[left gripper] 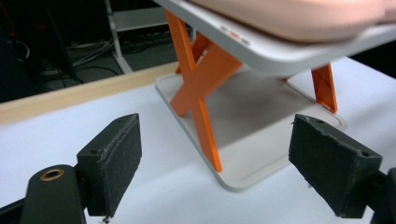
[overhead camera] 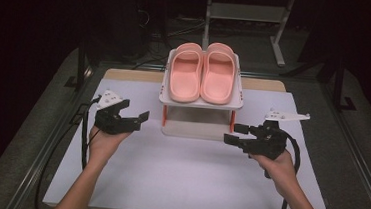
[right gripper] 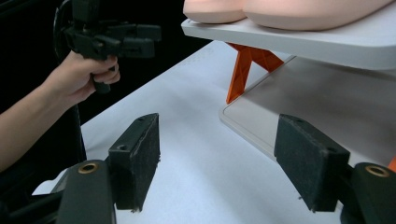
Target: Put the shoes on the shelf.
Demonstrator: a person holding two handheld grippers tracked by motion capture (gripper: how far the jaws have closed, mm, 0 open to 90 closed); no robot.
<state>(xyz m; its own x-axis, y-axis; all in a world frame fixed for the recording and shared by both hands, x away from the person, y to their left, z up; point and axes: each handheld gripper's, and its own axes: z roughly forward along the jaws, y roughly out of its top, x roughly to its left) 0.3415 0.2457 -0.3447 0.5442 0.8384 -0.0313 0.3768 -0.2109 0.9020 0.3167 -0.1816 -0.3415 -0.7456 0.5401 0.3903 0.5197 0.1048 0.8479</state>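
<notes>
I see both grippers, left (overhead camera: 139,119) and right (overhead camera: 236,133), gaping empty beside the rack (overhead camera: 201,103); my left gripper view reveals its orange crossed legs (left gripper: 198,88) under the pink slippers (overhead camera: 203,72).

Two slippers (overhead camera: 202,71), one rack (overhead camera: 201,102)

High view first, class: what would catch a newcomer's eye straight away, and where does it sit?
A pair of pink rubber slippers lies side by side on a white two-tier rack with orange legs at the table's far middle. On either side of the rack, the left gripper and right gripper hover open, holding nothing.
</notes>
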